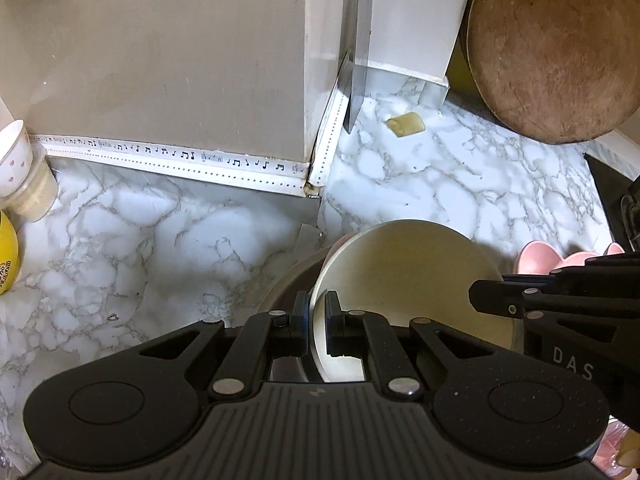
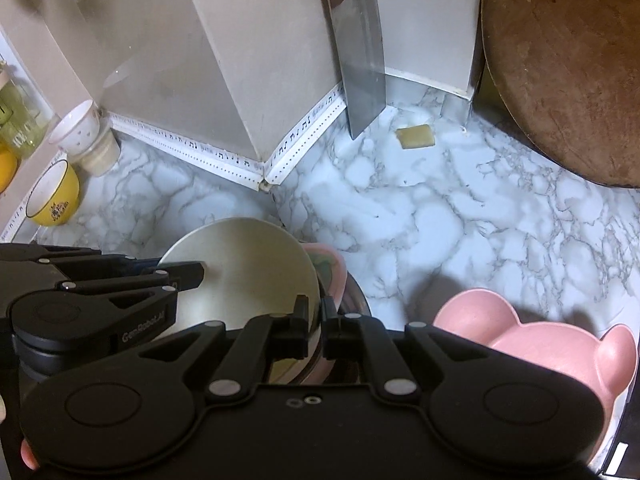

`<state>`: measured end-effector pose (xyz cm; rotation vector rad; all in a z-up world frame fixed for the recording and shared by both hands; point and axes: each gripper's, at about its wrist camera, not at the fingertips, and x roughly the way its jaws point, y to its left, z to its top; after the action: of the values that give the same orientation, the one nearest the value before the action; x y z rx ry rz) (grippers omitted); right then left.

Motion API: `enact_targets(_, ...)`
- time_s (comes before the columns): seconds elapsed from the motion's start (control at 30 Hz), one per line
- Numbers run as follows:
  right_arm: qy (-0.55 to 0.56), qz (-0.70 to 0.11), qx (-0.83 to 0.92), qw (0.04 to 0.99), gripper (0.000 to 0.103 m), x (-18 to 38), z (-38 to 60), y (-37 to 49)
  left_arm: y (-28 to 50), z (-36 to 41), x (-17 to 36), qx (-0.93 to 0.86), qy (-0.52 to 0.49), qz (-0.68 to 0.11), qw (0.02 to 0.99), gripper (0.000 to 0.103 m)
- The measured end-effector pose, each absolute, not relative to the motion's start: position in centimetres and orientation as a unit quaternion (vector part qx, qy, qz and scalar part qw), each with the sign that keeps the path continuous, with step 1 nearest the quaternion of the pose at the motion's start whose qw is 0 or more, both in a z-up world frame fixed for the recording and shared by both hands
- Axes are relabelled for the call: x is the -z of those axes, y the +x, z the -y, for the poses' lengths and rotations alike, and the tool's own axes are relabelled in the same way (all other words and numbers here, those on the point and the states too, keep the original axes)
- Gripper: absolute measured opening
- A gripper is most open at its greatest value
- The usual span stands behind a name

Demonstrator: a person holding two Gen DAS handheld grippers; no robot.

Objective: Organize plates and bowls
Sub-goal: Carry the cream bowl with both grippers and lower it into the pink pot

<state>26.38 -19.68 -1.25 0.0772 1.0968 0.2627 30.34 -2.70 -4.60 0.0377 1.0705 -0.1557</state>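
Both our grippers, left (image 1: 316,312) and right (image 2: 316,316), pinch the cream plate's (image 1: 408,264) opposite rim edges between their jaws above the marble desk (image 2: 440,220); the stack beneath stays mostly hidden.

a home kitchen: a marble-patterned surface (image 2: 440,220) meets a tiled corner, where a cleaver (image 2: 362,92) leans upright and a round wooden chopping board (image 2: 568,80) rests against the wall. a yellow bowl (image 2: 54,196), a small cup (image 2: 76,128) and pink bear-shaped dishes (image 2: 540,340) sit about.
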Motion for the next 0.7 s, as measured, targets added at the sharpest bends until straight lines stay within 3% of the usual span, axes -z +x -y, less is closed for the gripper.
enact_targets(0.6,0.020,-0.529,-0.119,0.840,0.008,2.5,18.9,26.4,30.3,3.1,6.1,0.084,0.058,-0.508,0.855,0.007)
enact_targets(0.7,0.019,-0.530,-0.120,0.839,0.013,2.6,18.8,26.4,30.2,3.2,6.1,0.090,0.061,-0.507,0.855,0.007)
